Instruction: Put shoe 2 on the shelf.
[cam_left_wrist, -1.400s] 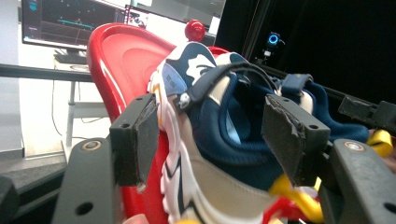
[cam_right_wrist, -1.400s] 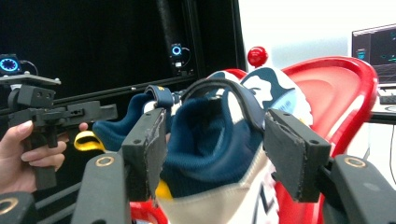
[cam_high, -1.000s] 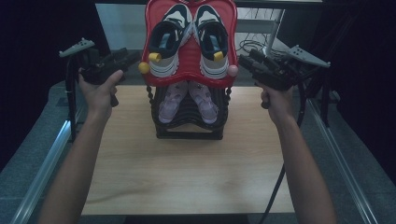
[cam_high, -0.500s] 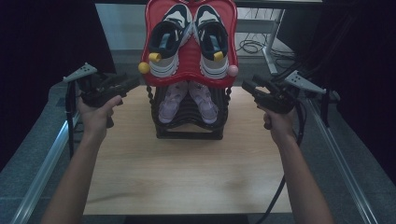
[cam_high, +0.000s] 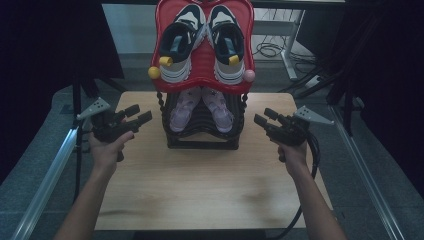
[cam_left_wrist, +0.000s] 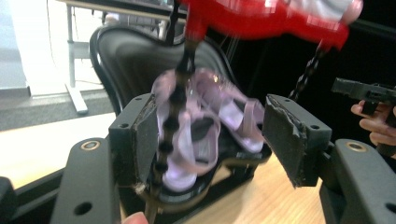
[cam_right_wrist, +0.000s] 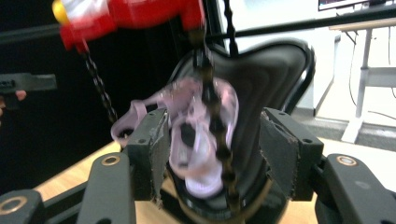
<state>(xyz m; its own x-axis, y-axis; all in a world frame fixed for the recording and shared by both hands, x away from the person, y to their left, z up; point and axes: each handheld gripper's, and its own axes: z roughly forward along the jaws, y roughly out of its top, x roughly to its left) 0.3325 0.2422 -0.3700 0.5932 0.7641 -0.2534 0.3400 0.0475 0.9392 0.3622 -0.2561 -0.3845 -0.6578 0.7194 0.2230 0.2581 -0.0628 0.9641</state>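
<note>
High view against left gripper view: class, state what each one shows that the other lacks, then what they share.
The high view alone shows the grey-and-white sneakers on the red top shelf and both forearms. The left gripper view alone shows the left tongs' worn pads close up, standing apart with nothing gripped. Both show the pink sandals on the black lower shelf, the wooden table and the right tongs.

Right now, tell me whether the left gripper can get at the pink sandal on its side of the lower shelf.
Probably yes. The left gripper hangs open beside the rack, level with the black lower shelf, and the pink sandal faces it. Only the beaded post at that corner partly crosses the way.
</note>
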